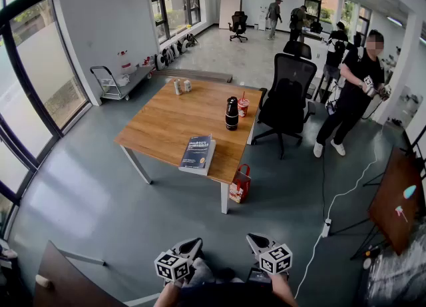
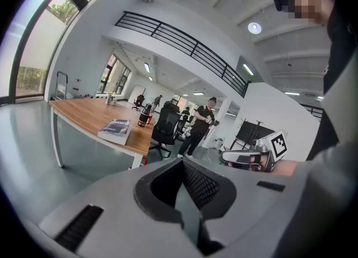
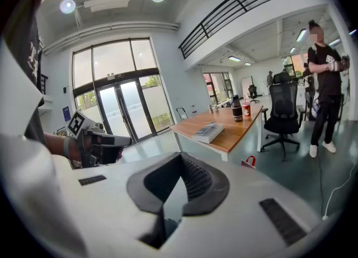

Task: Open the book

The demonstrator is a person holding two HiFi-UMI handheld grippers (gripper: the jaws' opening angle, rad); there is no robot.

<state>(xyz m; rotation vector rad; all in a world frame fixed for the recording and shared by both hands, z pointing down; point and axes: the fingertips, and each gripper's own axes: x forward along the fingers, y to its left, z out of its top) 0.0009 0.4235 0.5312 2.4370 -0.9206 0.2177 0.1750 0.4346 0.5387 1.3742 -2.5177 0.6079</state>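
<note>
The book (image 1: 198,153), thick and rectangular with a dark blue cover, is lying closed at the near edge of the smooth wooden table (image 1: 174,118). I am holding the left gripper (image 1: 191,244) and the right gripper (image 1: 256,239) well apart from it, both pairs of jaws fully together, gripping nothing.

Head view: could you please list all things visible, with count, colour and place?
table: one, brown wood, centre
book: one, dark blue, table's near edge
flask: one, black, beyond the book
cup: one, red, beside the flask
cans: two, pale, table's far end
office chair: one, black, right of table
bag: one, red, floor by table leg
cart: one, grey, left wall
people: several, dark clothes, far right
left gripper: one, grey, bottom, shut
right gripper: one, grey, bottom, shut
</note>
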